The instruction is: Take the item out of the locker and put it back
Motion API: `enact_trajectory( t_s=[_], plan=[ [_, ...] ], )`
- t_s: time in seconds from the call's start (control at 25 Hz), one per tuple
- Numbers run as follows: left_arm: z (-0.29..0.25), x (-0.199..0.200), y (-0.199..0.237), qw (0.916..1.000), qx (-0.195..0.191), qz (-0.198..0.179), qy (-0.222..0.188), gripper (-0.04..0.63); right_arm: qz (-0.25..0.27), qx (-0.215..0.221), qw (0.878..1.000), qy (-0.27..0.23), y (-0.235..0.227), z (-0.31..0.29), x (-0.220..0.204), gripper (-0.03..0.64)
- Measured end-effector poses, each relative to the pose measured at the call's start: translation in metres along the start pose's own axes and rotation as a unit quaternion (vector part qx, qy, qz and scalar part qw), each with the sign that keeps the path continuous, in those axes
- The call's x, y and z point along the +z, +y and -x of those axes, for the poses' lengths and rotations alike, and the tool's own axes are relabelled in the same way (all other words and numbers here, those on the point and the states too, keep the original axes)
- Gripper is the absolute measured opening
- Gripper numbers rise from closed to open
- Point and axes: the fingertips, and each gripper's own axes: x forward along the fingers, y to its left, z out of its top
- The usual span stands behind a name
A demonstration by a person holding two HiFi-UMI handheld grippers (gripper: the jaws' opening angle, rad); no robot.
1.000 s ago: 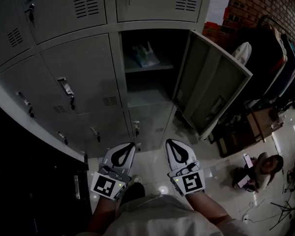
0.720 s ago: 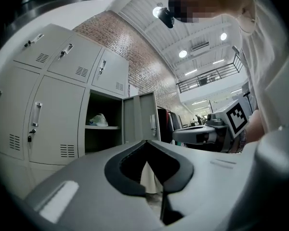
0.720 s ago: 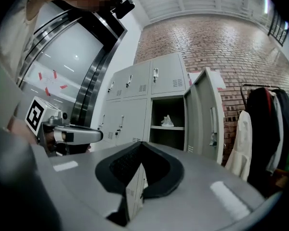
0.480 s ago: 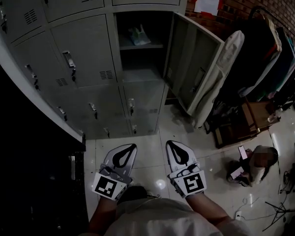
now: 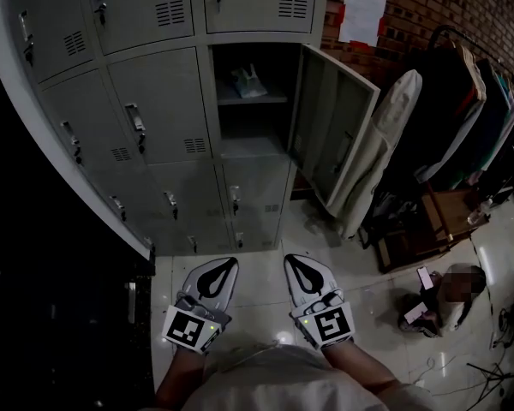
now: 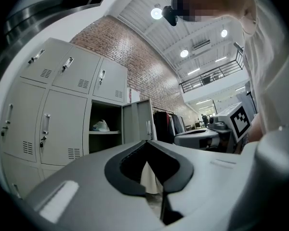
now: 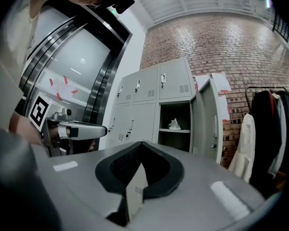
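The item, a small pale crumpled bag (image 5: 247, 82), lies on the shelf of the open locker (image 5: 250, 135), whose door (image 5: 334, 135) swings out to the right. The bag (image 6: 100, 125) also shows in the left gripper view, and the same bag (image 7: 175, 124) in the right gripper view. My left gripper (image 5: 216, 274) and right gripper (image 5: 304, 272) hang side by side low over the floor, well short of the locker. Both are shut with nothing between their jaws.
Closed grey lockers (image 5: 150, 110) surround the open one. A white coat (image 5: 384, 139) and dark clothes on a rack (image 5: 467, 101) stand to the right of the door. A person (image 5: 441, 296) sits on the floor at the right. A dark structure (image 5: 51, 315) fills the left.
The lockers look smaller and farther off than a second ago, and the view has swung a little. Both grippers stay shut and side by side.
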Motion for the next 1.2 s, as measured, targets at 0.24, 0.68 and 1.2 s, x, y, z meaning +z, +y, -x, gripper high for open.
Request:
enact_trajectory(
  t_s=[0.24, 0.68, 1.2],
  plan=[
    [0.001, -0.004, -0.001, 1.0, -0.006, 0.002, 0.003, 0.002, -0.004, 0.006, 1.0, 0.008, 0.003, -0.007, -0.005, 0.009],
    [0.005, -0.003, 0.009, 1.0, -0.003, 0.003, -0.002, 0.002, 0.004, 0.019, 1.0, 0.009, 0.014, -0.019, 0.001, 0.009],
    [0.015, 0.002, 0.026, 1.0, -0.007, -0.002, -0.006, 0.002, -0.009, 0.021, 1.0, -0.006, 0.03, -0.028, 0.019, 0.009]
  ],
)
